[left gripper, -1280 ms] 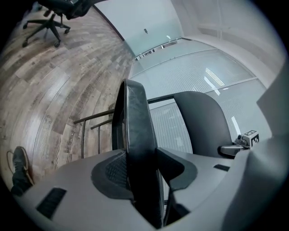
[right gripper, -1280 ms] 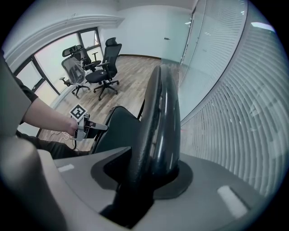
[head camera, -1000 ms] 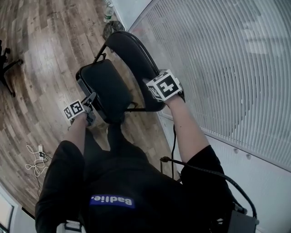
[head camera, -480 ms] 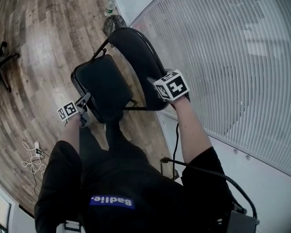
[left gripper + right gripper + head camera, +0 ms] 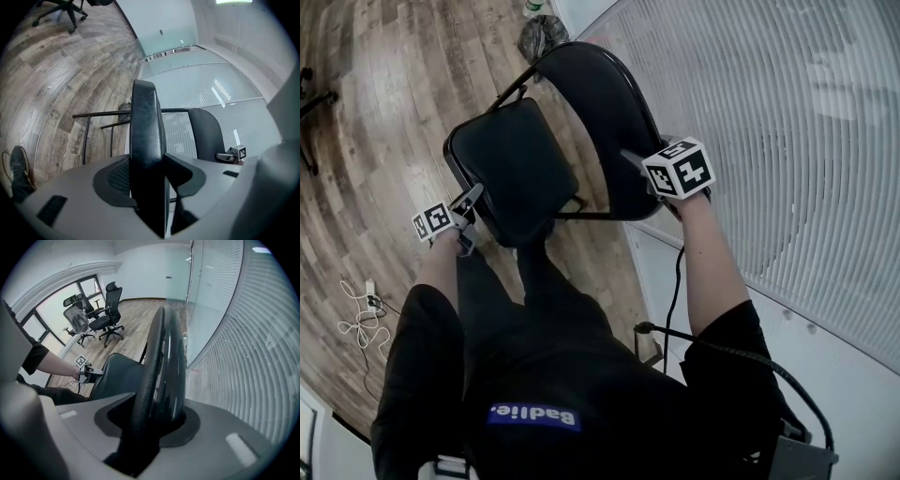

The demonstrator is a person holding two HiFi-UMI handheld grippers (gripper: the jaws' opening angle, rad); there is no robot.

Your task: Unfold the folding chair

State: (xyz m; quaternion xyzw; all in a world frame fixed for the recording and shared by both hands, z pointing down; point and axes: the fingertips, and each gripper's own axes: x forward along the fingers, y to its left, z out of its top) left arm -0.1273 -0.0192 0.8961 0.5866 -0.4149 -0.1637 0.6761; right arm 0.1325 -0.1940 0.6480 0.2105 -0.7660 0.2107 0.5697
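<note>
black folding chair point(image 5: 520, 164) with padded seat point(image 5: 506, 183) and curved backrest point(image 5: 600, 103), standing on wood-plank floor point(image 5: 384, 112) beside white slatted wall point(image 5: 787, 112), left tongs point(image 5: 473, 199) clamped on seat edge, jaws just eased wider, right tongs point(image 5: 630, 159) gripping backrest rim

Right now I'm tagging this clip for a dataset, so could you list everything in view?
floor: one, brown-grey wood planks, under everything
ribbed wall: one, pale, along the right
folding chair: one, black, on the floor beside the ribbed wall
office chairs: at least two, black and grey, far across the room
cable: one tangle, white, on the floor at the person's left
dark bundle: one, beyond the folding chair; I cannot tell what it is
left tongs: grey, shut on the seat edge, jaws just been opening slightly
right tongs: grey, shut on the backrest edge
person: one, black clothes, bare forearms
</note>
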